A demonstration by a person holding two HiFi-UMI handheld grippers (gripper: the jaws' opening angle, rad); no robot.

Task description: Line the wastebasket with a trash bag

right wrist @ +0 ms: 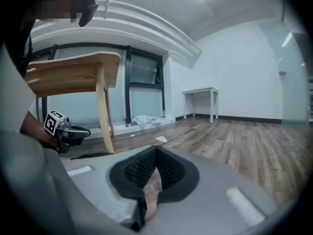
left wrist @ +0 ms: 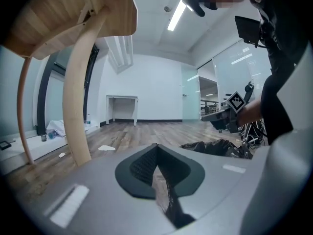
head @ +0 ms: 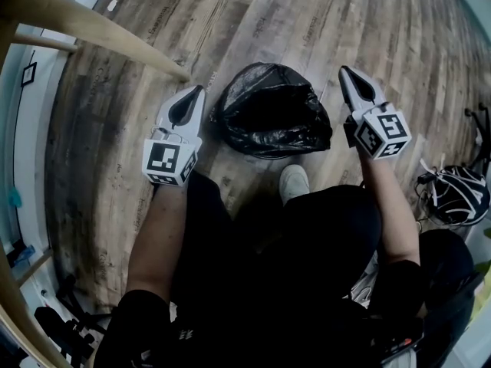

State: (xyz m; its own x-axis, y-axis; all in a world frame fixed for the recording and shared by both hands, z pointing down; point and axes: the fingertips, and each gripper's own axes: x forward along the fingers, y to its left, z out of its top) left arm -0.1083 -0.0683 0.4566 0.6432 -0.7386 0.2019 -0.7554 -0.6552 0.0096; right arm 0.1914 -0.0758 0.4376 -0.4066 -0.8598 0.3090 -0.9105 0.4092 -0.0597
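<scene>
A wastebasket (head: 272, 113) draped in a crinkled black trash bag stands on the wooden floor between my two grippers. My left gripper (head: 198, 90) hovers just left of it, jaws shut and empty, clear of the plastic. My right gripper (head: 344, 70) hangs to the right of the basket, also shut with nothing in it. In the left gripper view the closed tips (left wrist: 156, 145) point across the floor, with the bag (left wrist: 220, 147) and the right gripper (left wrist: 204, 117) off to the right. The right gripper view shows its closed tips (right wrist: 156, 147) and the left gripper (right wrist: 87, 130) at the left.
A light wooden table leg (head: 92, 33) slants close behind the left gripper, also seen as the table leg (left wrist: 80, 106). The person's shoe (head: 294, 182) rests just in front of the basket. A dark bundle with cables (head: 456, 194) lies at the right. A white table (left wrist: 122, 99) stands by the far wall.
</scene>
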